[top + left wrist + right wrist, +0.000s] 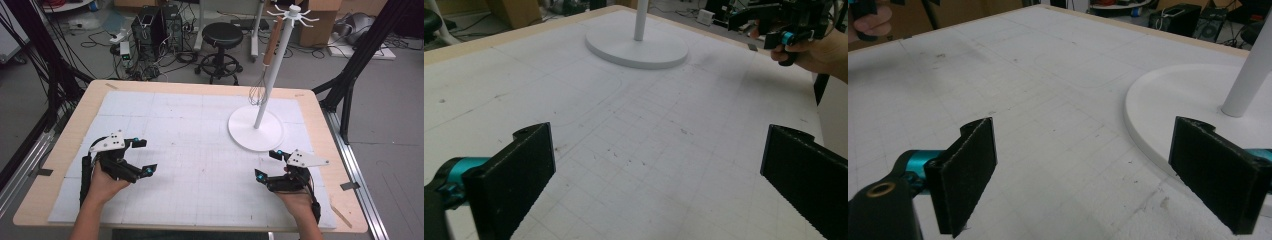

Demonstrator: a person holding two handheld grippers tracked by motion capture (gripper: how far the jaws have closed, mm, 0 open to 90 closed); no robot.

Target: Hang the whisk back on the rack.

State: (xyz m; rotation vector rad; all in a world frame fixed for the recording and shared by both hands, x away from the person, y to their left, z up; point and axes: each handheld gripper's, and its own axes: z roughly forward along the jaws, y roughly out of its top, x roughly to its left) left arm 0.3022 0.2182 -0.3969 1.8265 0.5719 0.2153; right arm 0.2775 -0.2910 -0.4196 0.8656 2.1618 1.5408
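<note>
Upright, whisk (260, 85) hanging handle-up on stand (256, 131); left tongs (145, 156), right tongs (267, 165) wide open, empty.

White stand (256, 131) upright, round base, whisk (258, 92) hanging beside pole

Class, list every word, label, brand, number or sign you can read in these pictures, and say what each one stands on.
No readable text in any view.
Mat: only printed grid lines and faint curves, no numbers or words.
Stand, whisk: no markings.
Left gripper, right gripper: no labels legible.
Computer cases and boxes on the floor: any marks too small and blurred to read.
</note>
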